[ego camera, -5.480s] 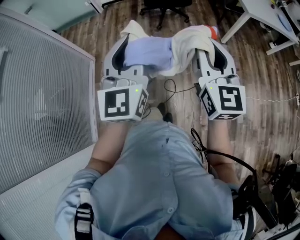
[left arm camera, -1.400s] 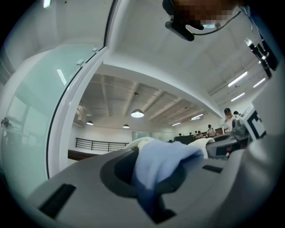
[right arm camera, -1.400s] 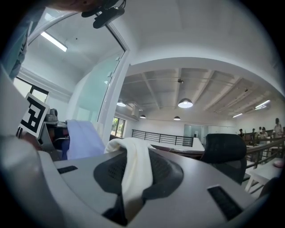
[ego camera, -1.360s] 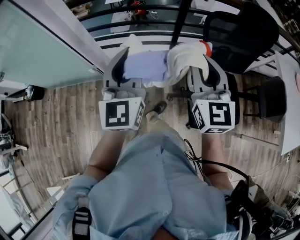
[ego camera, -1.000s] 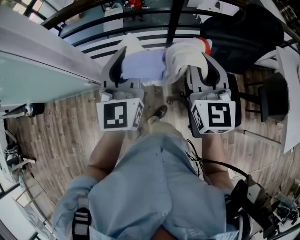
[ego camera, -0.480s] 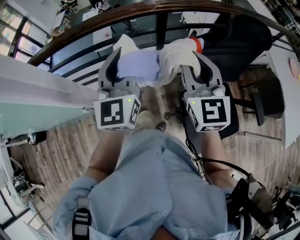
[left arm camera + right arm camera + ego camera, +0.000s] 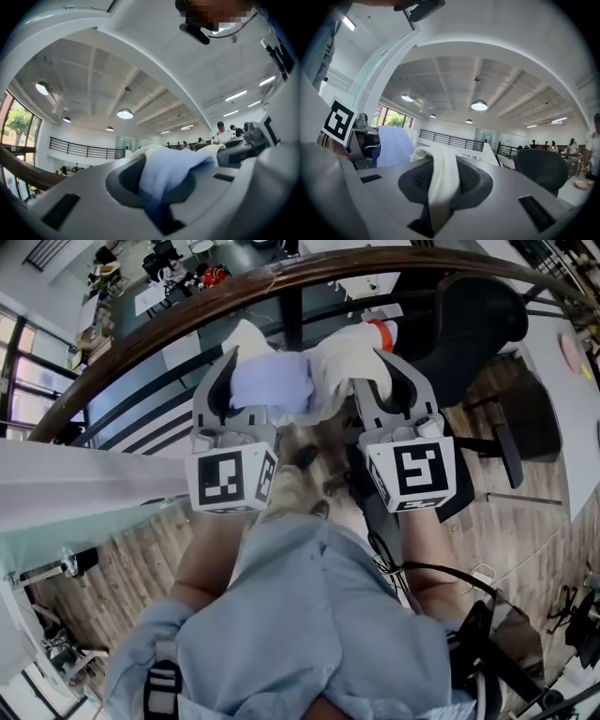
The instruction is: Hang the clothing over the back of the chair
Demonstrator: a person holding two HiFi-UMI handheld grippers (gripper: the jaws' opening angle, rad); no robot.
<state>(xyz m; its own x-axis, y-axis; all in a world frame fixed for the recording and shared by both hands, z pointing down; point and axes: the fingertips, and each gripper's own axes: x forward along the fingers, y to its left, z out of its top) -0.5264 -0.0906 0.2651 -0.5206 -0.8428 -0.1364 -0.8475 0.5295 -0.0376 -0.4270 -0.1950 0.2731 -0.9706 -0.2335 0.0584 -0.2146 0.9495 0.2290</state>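
Clothing: pale lavender and cream fabric garment [image 7: 281, 385], bunched in the air between the two grippers, in front of the person.
Left gripper [image 7: 244, 354]: jaws narrow, pinching the lavender part.
Right gripper [image 7: 377, 351]: jaws narrow, clamped on the cream part.
Chair: black mesh-backed office chair [image 7: 473, 320], just right of the right gripper; the garment is not on it.
Background: curved dark wooden handrail [image 7: 187, 320] beyond the grippers.

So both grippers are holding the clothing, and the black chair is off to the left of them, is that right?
Not quite. The left gripper and the right gripper are both shut on the clothing, but the black chair stands off to their right, not their left. The head view shows this.
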